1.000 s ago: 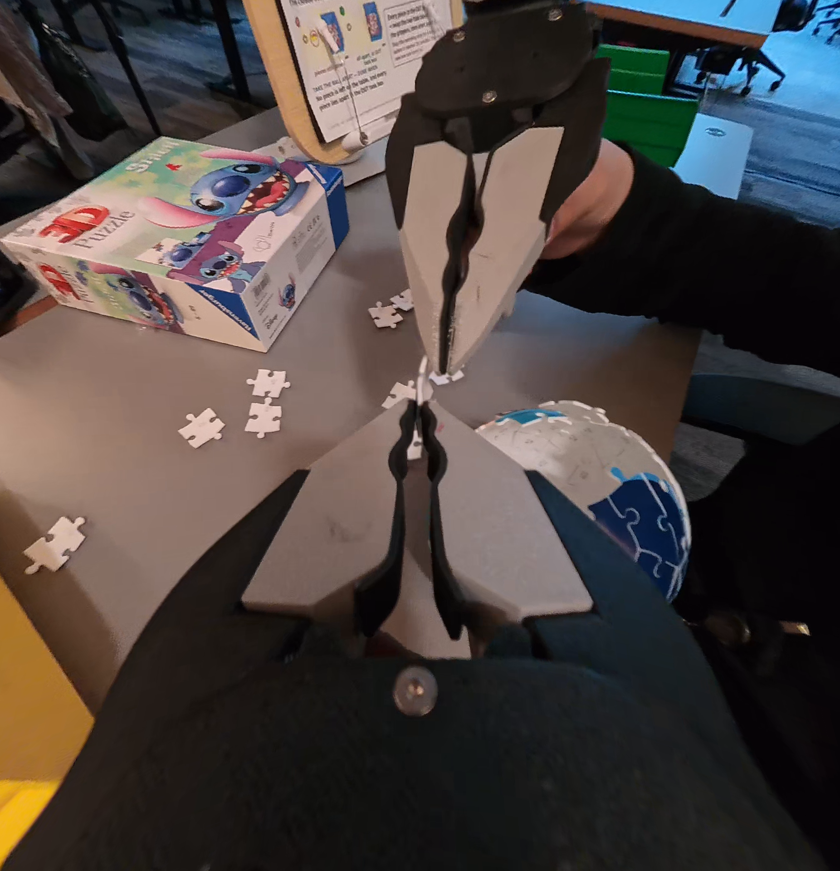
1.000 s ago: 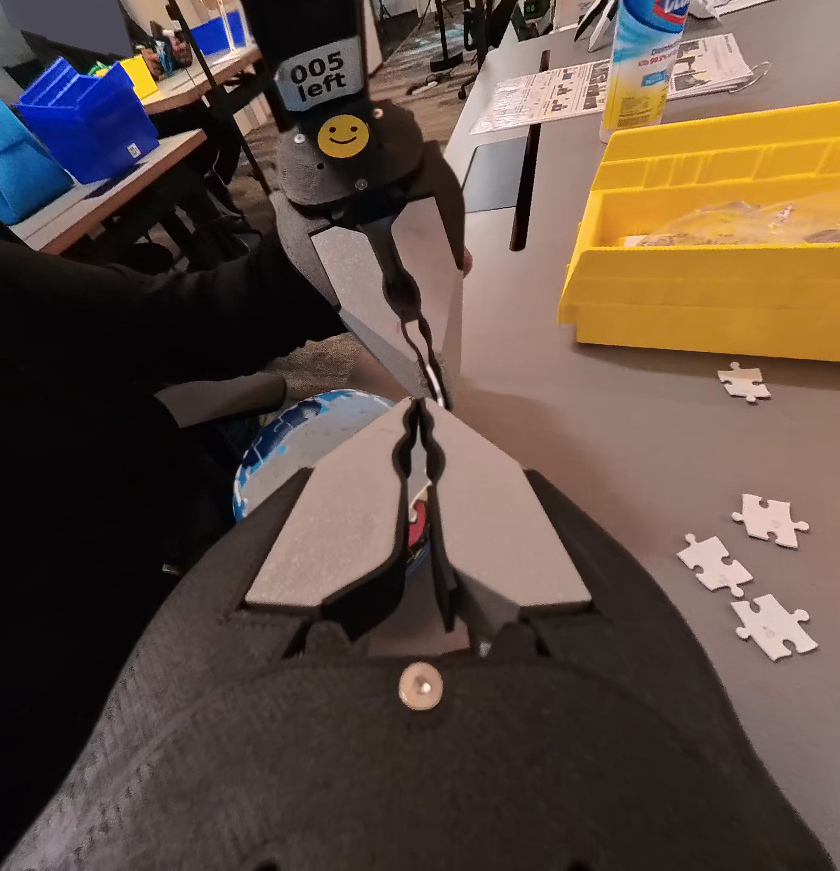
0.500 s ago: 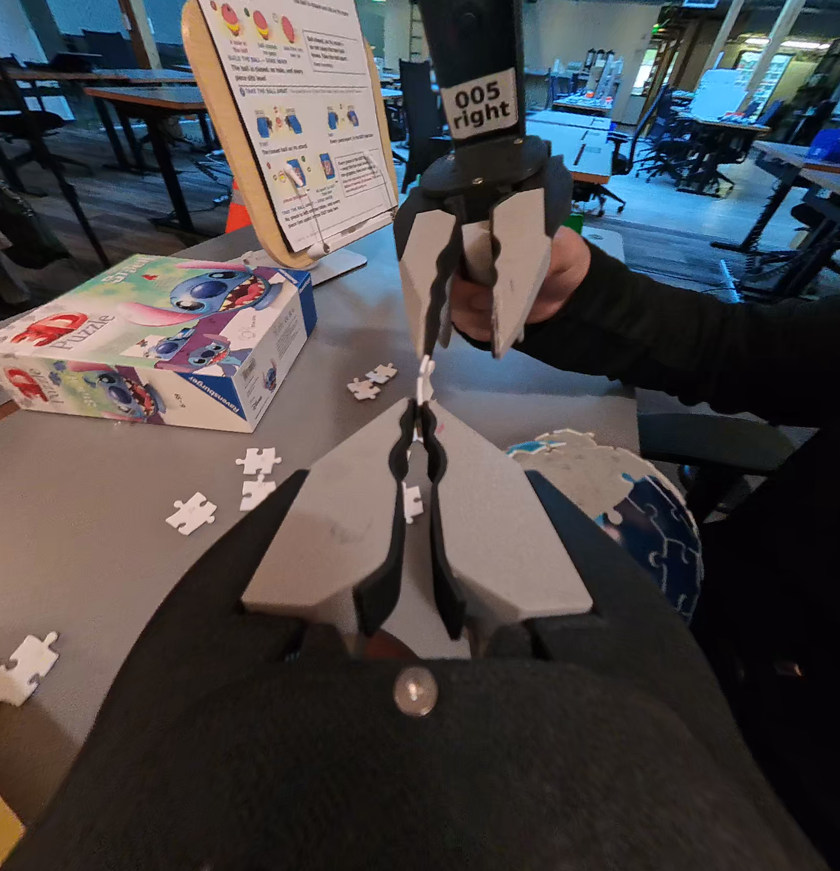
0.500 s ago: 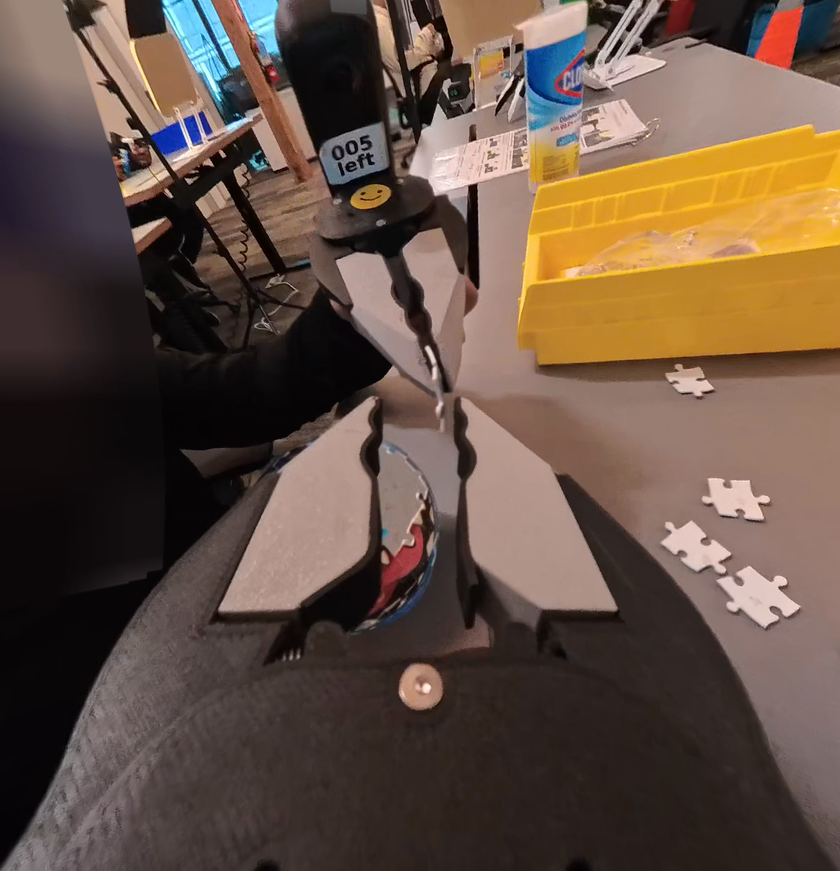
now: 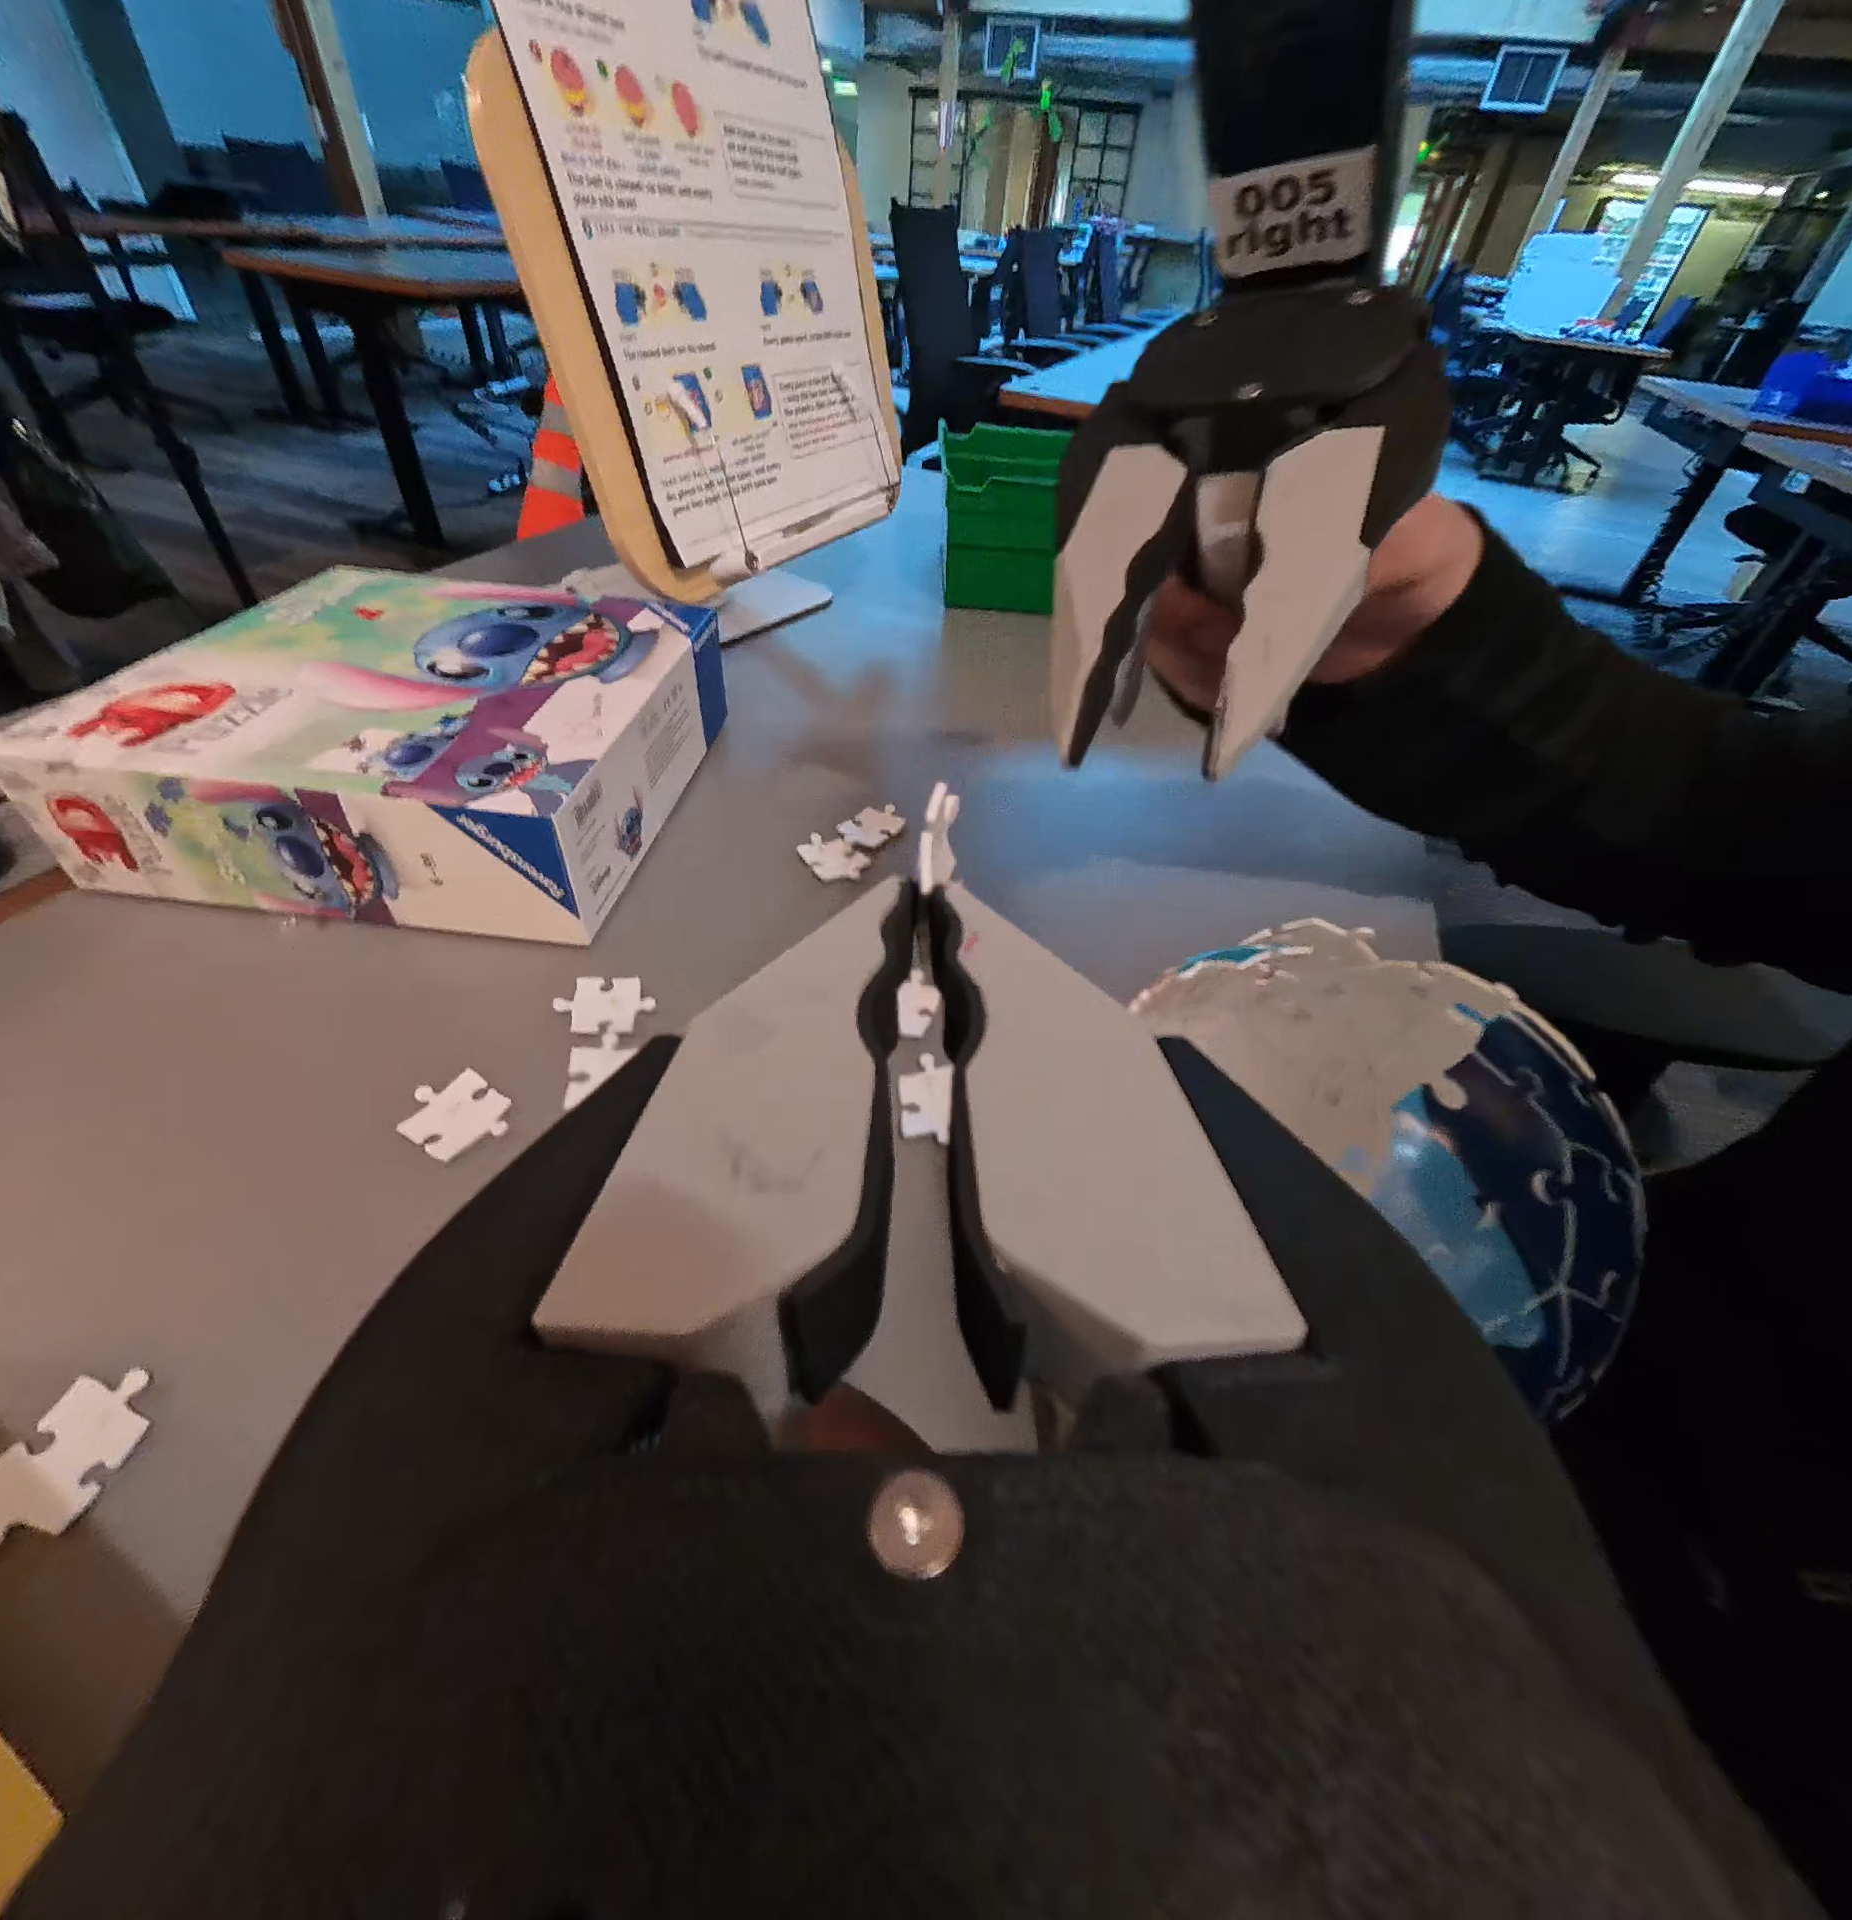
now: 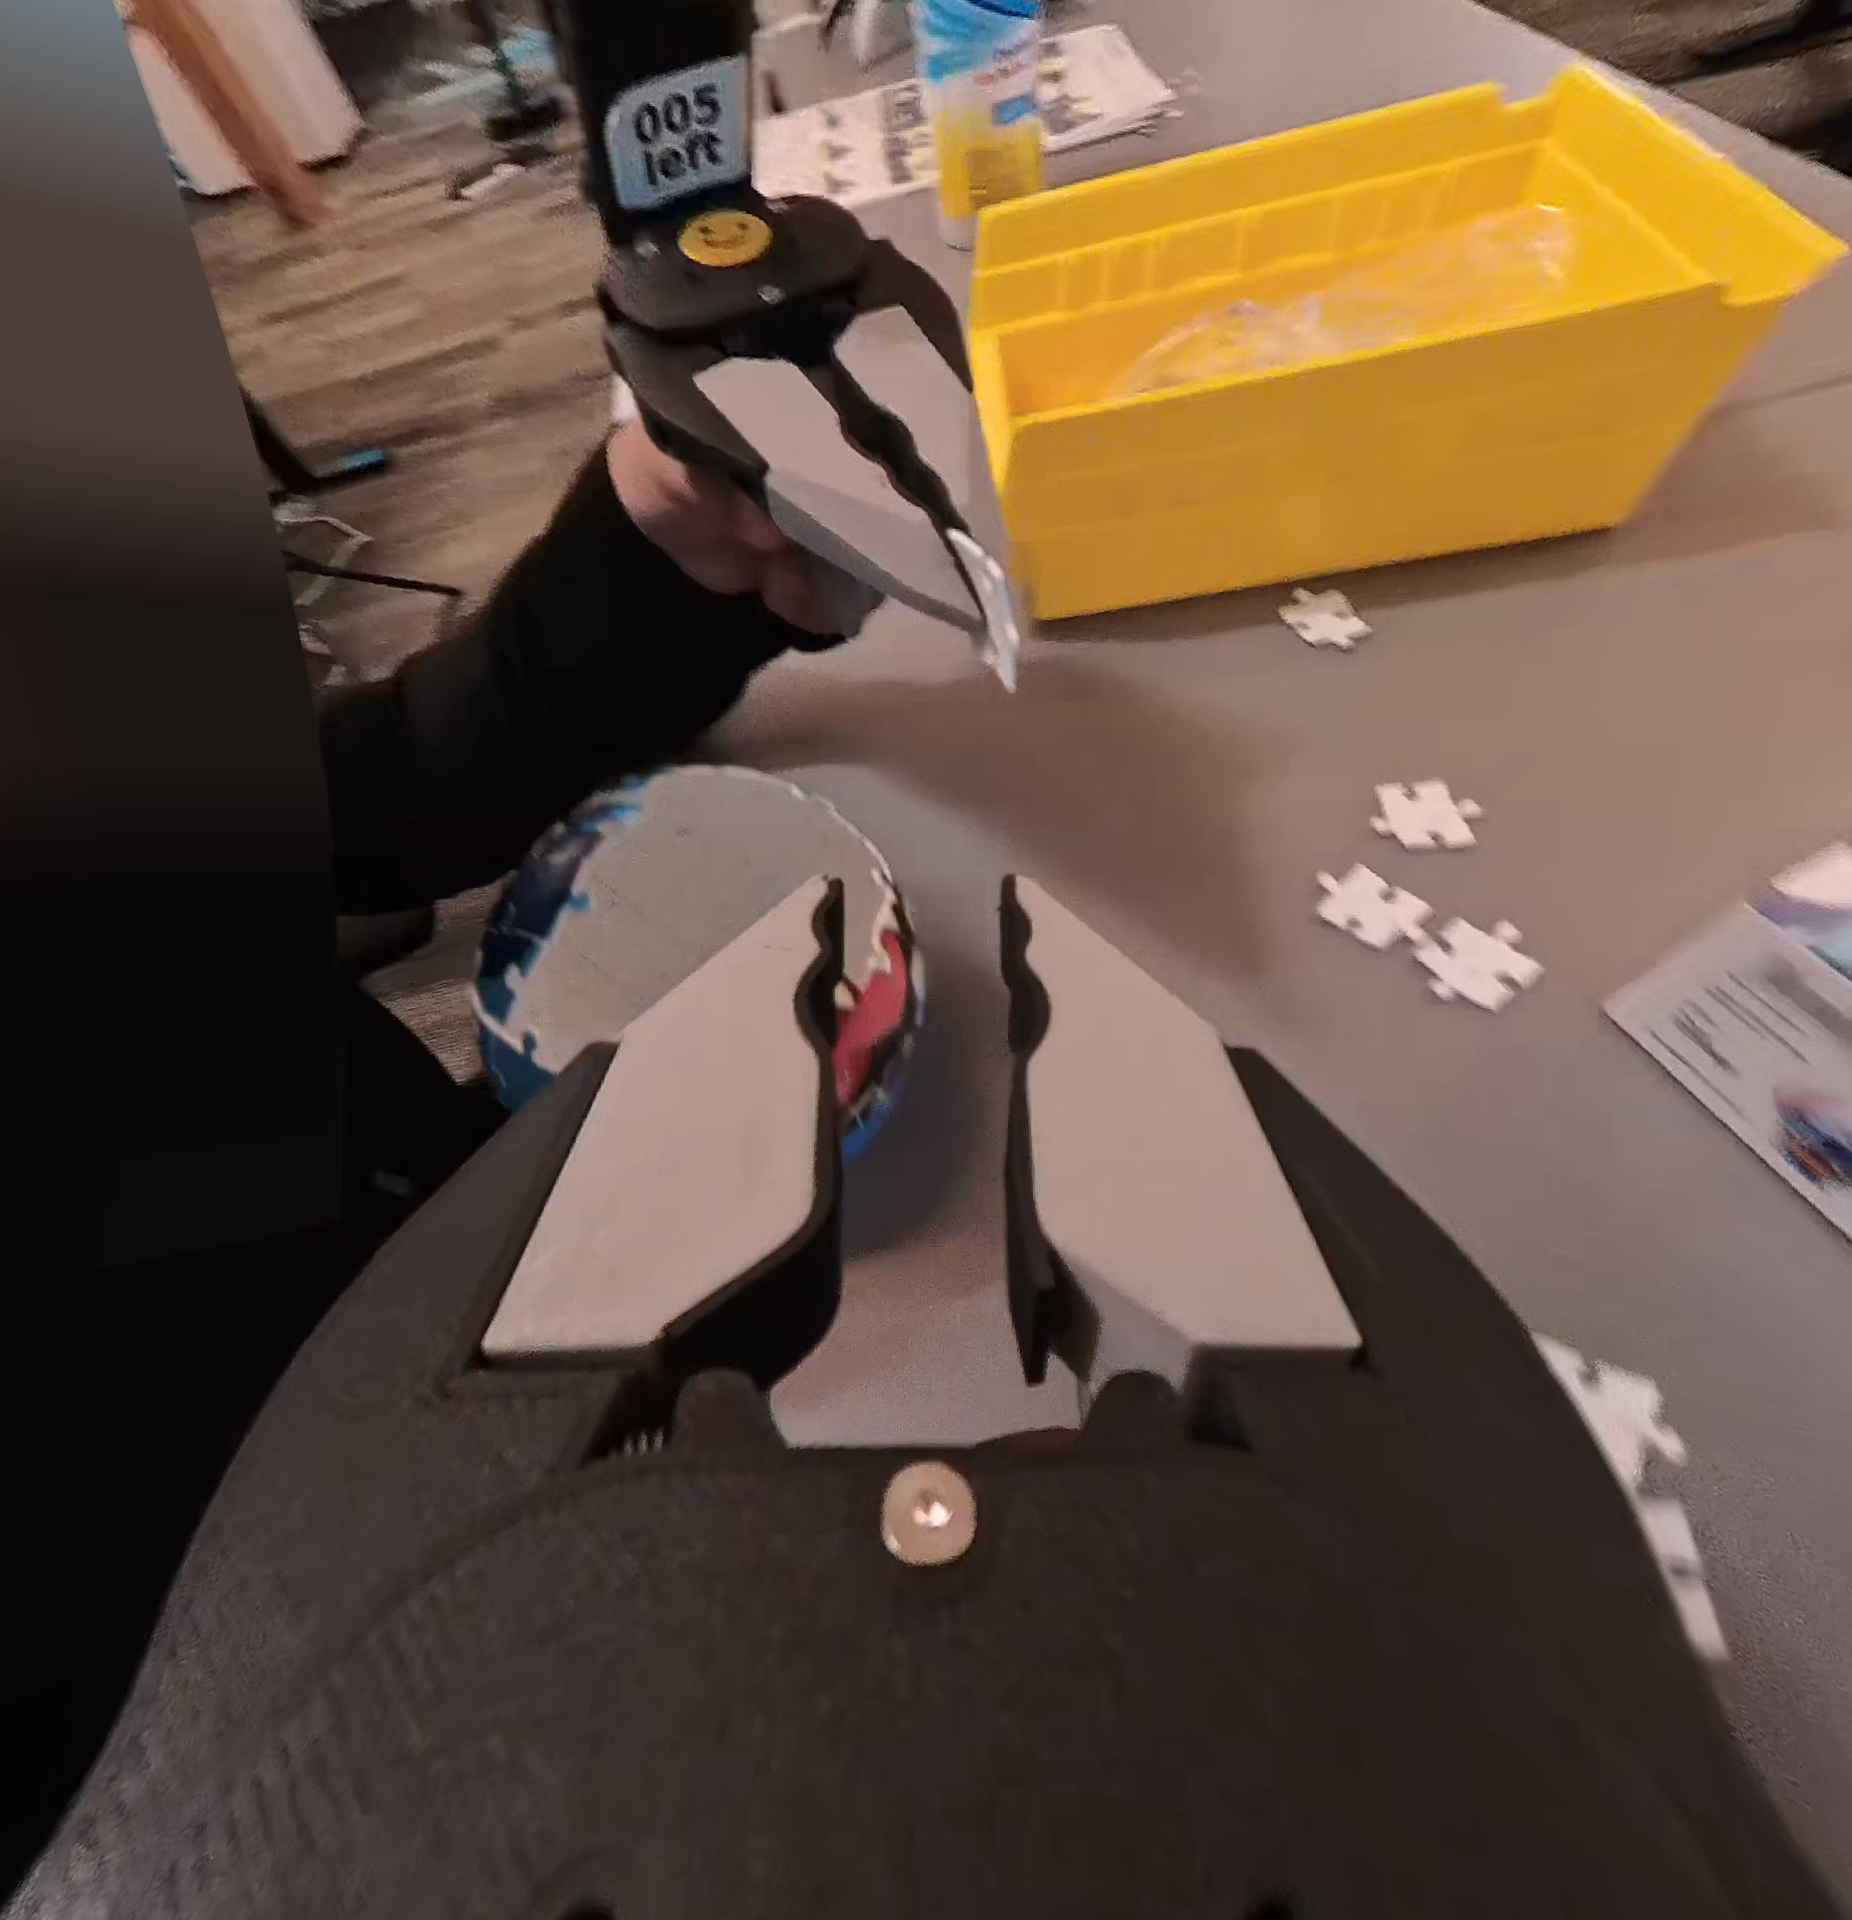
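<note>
Puzzle piece (image 5: 938, 837), white, clamped edge-on at the closed fingers (image 5: 989, 1049) of the left gripper (image 5: 924, 900), held above the tabletop (image 5: 226, 1122); right gripper (image 6: 917, 894) fingers spread, empty, above the part-built puzzle ball (image 6: 631, 914); loose pieces (image 6: 1421, 914) and yellow bin (image 6: 1421, 436) beyond

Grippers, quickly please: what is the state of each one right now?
Left gripper: shut on a white puzzle piece, held above the grey table.
Right gripper: open, holding nothing, above the puzzle ball.
</note>
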Demonstrator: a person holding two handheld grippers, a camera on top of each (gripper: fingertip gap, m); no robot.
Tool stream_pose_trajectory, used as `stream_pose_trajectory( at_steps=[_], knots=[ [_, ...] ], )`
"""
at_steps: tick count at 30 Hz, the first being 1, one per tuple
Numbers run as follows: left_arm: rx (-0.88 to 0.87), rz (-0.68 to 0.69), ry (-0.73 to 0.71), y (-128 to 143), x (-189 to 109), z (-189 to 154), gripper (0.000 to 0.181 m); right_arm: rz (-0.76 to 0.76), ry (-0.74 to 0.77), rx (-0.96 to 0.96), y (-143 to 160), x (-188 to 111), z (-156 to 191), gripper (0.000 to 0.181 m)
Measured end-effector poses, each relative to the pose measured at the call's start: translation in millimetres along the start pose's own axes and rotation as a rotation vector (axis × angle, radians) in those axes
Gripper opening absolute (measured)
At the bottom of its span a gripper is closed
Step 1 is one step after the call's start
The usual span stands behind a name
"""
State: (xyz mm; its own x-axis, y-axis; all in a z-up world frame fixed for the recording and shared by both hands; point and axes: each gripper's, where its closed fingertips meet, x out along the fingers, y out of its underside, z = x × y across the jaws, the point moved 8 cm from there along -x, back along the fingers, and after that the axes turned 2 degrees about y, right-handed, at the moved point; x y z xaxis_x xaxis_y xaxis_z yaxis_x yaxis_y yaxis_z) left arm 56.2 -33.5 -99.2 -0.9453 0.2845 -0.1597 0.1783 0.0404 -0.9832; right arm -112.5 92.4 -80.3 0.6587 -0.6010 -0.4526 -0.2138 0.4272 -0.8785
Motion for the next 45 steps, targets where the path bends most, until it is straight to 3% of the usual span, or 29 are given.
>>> stream_pose_trajectory(
  at_steps=[2,6,9,12,15,20,24,29,35,40,45],
  knots=[
    [-0.013,0.041,-0.025,4.8,-0.7,3.1,0.0,-0.025,0.038,0.026,15.8,-13.3,3.1,0.027],
    [0.009,0.14,-0.172,20.8,-10.8,13.5,0.0,-0.058,-0.071,0.001,62.3,-27.1,27.8,0.043],
    [0.043,0.176,-0.163,33.3,-28.6,1.9,0.0,-0.031,-0.046,-0.062,97.1,-26.8,42.3,0.059],
    [0.13,0.237,-0.171,43.9,-42.5,-8.4,0.0,0.001,0.013,-0.066,112.3,-16.4,53.1,0.071],
    [0.138,0.302,-0.193,55.0,-40.2,-15.0,0.0,-0.024,0.089,-0.056,112.6,0.9,62.3,0.095],
    [0.138,0.305,-0.188,64.2,-27.4,-32.5,0.0,-0.053,0.178,-0.101,103.4,25.6,73.9,0.11],
    [0.13,0.334,-0.163,66.4,-22.5,-49.0,0.001,-0.041,0.19,-0.134,99.7,32.0,74.6,0.108],
    [0.143,0.398,-0.187,75.0,-27.7,-65.9,0.004,-0.041,0.199,-0.137,104.2,17.7,59.8,0.113],
    [0.145,0.467,-0.174,87.2,-35.5,-97.3,0.006,-0.012,0.23,-0.138,109.3,-4.3,16.2,0.108],
    [0.088,0.446,-0.094,90.5,-28.6,-124.1,0.003,-0.038,0.222,-0.06,103.9,-10.2,-23.3,0.103],
    [0.067,0.428,-0.016,90.0,-17.9,-143.6,0.0,-0.01,0.252,-0.05,100.9,-18.8,-38.4,0.099]
  ],
)
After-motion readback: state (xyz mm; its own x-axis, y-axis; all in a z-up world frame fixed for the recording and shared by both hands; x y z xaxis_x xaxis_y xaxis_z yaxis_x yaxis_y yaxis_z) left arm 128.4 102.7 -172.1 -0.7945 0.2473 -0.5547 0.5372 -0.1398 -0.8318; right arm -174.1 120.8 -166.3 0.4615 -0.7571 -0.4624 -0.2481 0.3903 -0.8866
